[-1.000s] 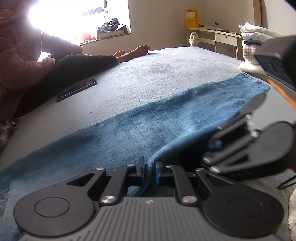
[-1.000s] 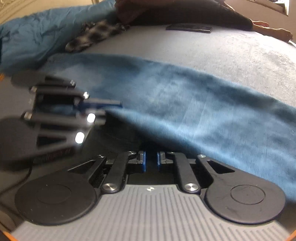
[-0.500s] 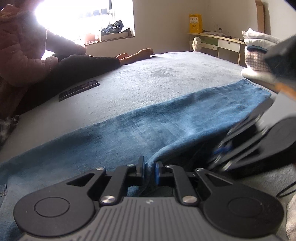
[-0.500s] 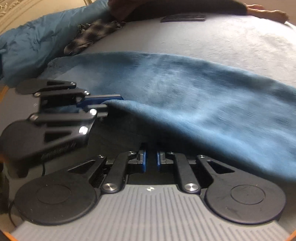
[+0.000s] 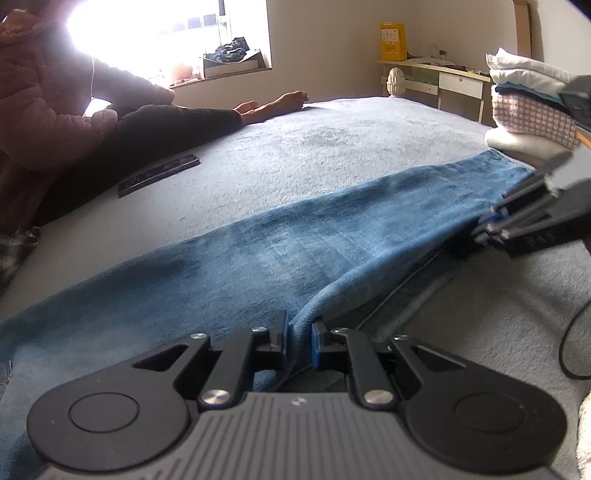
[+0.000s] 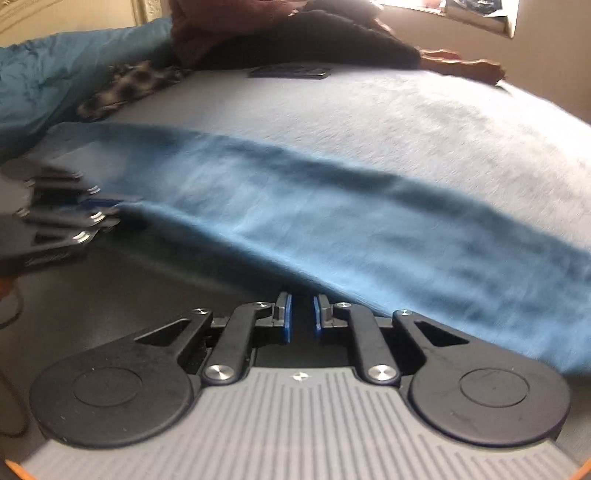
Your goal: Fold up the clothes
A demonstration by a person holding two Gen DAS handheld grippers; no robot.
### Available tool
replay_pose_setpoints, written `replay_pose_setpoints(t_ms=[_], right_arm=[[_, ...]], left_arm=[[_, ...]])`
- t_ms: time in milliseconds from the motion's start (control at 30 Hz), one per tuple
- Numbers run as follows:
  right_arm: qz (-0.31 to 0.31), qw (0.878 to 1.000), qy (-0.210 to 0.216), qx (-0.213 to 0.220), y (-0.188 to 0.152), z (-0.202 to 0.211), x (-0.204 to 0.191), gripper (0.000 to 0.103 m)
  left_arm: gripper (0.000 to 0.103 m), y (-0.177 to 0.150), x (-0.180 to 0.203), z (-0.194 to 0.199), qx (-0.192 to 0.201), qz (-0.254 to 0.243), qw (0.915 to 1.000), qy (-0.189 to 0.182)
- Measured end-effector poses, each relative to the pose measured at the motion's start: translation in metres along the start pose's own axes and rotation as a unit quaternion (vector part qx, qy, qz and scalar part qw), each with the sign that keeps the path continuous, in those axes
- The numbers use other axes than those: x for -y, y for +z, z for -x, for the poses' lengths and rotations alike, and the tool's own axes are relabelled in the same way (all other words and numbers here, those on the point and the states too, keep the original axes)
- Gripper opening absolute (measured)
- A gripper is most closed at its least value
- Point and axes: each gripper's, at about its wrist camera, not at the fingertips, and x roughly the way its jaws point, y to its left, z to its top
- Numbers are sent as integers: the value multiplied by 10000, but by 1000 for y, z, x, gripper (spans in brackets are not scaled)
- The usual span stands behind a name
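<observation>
The jeans [image 5: 280,254] lie stretched out in a long strip across the grey bed [image 5: 332,147], with their near long edge lifted off the cover. The left tool [image 5: 298,341] is closed on that raised edge, the denim fold pinched between its blue pads. The right tool [image 6: 299,317] grips the same edge further along toward the leg end; its pads are drawn close together and the cloth rises straight from them, though the pinch itself is hidden under the fabric.

Beyond the jeans the bed is wide and bare up to a dark phone [image 5: 159,175] and a seated person's legs [image 5: 177,122] along the far side. On the near side only a narrow band of cover shows before the tools.

The left wrist view alone shows the hem end of the leg, a stack of folded clothes [image 5: 532,107] just past it at the bed's edge, a desk [image 5: 443,70] against the wall and the bright window [image 5: 166,33]. It also shows the right tool [image 5: 491,225] from the side, at the cloth edge.

The right wrist view alone shows the other end: a blue quilt [image 6: 55,74] bunched at the head of the bed and a checked cloth [image 6: 129,85] beside it. The left tool [image 6: 107,210] appears there blurred, at the fabric's edge.
</observation>
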Motion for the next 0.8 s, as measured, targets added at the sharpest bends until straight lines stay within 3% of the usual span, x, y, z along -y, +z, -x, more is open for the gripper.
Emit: replay_pose_setpoints(t_ms=[200, 333, 433, 500, 567, 667, 800], right_arm=[[-150, 9977, -489, -443, -40, 20, 40, 9], [-306, 9944, -701, -730, -52, 53, 60, 12], [-669, 9930, -736, -639, -47, 74, 70, 14], [-1093, 9912, -559, -504, -43, 83, 76, 16], [-1509, 9872, -363, -377, -38, 91, 82, 24], [-2001, 9794, 57, -269, -31, 95, 82, 28], [-2218, 9740, 394, -224, -25, 103, 71, 31]], left_arm=[[14, -2, 4, 0, -107, -118, 9999, 16], [38, -2, 13, 6, -197, -66, 9998, 27], [45, -4, 24, 20, -224, 181, 9995, 135], [50, -9, 33, 35, -223, 616, 9975, 257], [53, -14, 42, 50, -260, 1118, 9925, 416], [57, -24, 50, 70, -287, 1831, 9804, 663], [58, -39, 59, 96, -293, 2720, 9569, 976]])
